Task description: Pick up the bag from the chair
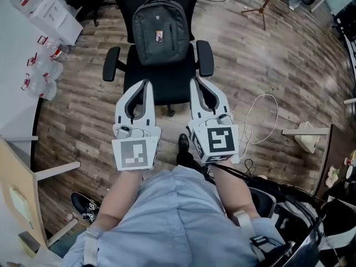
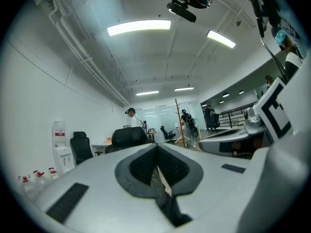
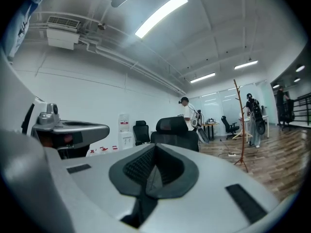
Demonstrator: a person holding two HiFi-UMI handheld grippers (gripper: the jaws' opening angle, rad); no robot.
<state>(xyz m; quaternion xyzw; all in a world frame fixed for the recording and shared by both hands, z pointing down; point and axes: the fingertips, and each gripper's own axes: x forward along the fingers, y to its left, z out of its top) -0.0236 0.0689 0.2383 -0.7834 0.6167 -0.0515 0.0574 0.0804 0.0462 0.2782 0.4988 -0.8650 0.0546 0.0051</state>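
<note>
One bag (image 1: 160, 29), a dark grey backpack with a small patch on its front, stands upright on the black office chair (image 1: 161, 79), its back against the chair's backrest and its base on the rear of the seat. The front of the seat is bare, and an armrest sticks out on each side.

Nearer the person than the bag, both grippers are held out level, side by side, over the seat's front edge and apart from the bag. The left gripper (image 1: 147, 83) has its two jaws pressed together with nothing between them; its own view shows the dark pads meeting at the tips (image 2: 156, 145). The right gripper (image 1: 194, 81) is likewise closed and empty, its pads meeting in its own view (image 3: 155, 147). Beyond those jaws the chair's dark shape (image 3: 172, 130) rises, though bag and backrest cannot be told apart there.

Each gripper carries its marker cube close to the person's bare forearms, above a light blue shirt (image 1: 178, 216).

Wooden floor (image 1: 278, 65) lies under the chair. A white table (image 1: 16, 82) at the left holds water bottles (image 1: 41, 74) along its edge, and a white cable (image 1: 261, 118) loops on the floor to the right.
</note>
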